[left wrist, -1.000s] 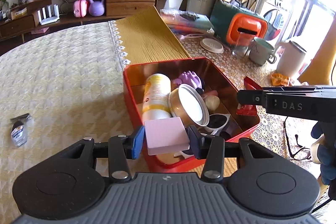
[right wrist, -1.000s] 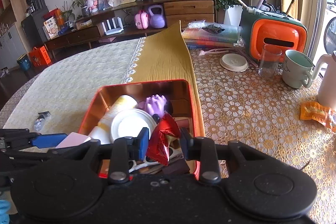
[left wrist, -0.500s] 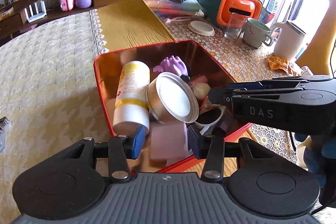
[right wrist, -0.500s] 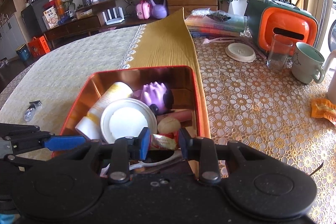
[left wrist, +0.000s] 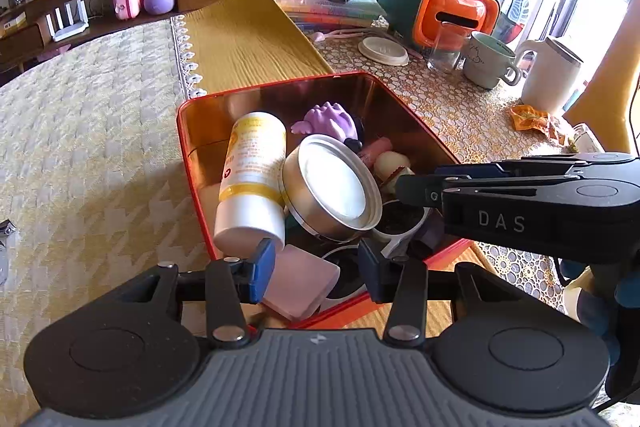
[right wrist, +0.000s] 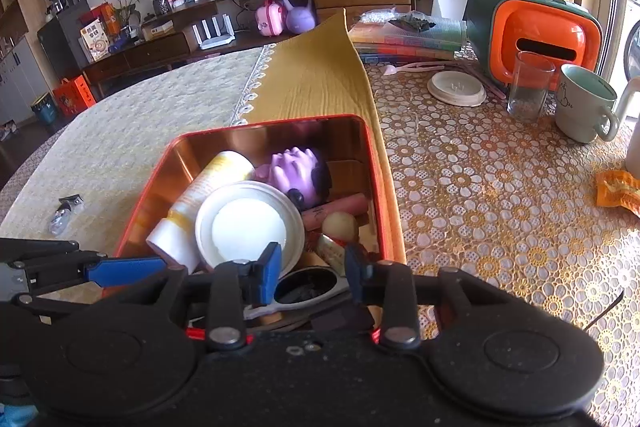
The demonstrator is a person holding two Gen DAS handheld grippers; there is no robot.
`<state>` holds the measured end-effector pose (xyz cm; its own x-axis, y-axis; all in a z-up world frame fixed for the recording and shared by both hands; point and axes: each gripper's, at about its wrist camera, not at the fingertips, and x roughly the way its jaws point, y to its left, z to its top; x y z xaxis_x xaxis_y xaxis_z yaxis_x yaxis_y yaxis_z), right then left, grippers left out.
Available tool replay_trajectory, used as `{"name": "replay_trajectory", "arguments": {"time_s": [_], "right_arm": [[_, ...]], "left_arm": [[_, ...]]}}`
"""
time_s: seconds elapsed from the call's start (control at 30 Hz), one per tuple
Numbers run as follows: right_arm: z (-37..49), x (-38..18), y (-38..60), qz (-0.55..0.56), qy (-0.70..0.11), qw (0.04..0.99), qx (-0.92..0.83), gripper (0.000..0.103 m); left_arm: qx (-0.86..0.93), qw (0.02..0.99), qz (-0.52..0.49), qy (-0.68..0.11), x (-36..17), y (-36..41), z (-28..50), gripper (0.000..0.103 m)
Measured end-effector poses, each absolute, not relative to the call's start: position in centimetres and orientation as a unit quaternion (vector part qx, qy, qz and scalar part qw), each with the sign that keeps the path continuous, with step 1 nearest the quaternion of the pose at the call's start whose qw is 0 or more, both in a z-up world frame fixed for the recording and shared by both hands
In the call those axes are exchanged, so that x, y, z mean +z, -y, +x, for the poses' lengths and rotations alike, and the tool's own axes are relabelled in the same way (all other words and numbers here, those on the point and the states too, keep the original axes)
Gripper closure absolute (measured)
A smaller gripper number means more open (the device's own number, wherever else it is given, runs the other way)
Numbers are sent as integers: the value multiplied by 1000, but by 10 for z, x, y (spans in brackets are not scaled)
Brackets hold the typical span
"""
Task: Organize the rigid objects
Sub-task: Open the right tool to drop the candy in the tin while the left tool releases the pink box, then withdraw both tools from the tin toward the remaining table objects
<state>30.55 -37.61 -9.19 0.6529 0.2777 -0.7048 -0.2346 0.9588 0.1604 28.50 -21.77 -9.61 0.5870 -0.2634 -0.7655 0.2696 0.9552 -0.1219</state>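
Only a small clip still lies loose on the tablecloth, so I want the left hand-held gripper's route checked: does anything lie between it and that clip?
Nothing visible does. The clip lies alone on bare tablecloth, left of the red tin.

Big table (right wrist: 168,131), covered w/ three cloths side by side: cream houndstooth cloth (left wrist: 80,131) on the left, mustard-yellow runner (right wrist: 316,79) down the middle, lace-pattern floral cloth (right wrist: 480,195) on the right. Red tin box (left wrist: 192,163) sits across the runner & houndstooth. Small clip-like item (right wrist: 64,211) alone on the houndstooth, well apart from the tin. On the lace side: stack of books (right wrist: 408,39), white round lid (right wrist: 456,89), empty glass (right wrist: 530,87) just beside a mint mug (right wrist: 584,103), white jug (left wrist: 550,79), orange-green tissue box (right wrist: 532,35), crumpled orange wrapper (left wrist: 532,119).
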Motion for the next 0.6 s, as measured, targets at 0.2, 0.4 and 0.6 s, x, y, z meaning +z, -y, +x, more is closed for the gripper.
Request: {"name": "replay_trajectory", "arguments": {"time_s": [0.2, 0.4, 0.6], "right_arm": [[300, -88, 373, 32, -391, 909, 143, 66], [293, -79, 369, 39, -386, 910, 147, 61], [283, -68, 363, 42, -378, 913, 150, 58]], "left_arm": [[-150, 897, 0, -417, -87, 214, 278, 54], [-154, 900, -9, -408, -77, 205, 269, 51], [-155, 906, -15, -395, -65, 196, 259, 50]]}}
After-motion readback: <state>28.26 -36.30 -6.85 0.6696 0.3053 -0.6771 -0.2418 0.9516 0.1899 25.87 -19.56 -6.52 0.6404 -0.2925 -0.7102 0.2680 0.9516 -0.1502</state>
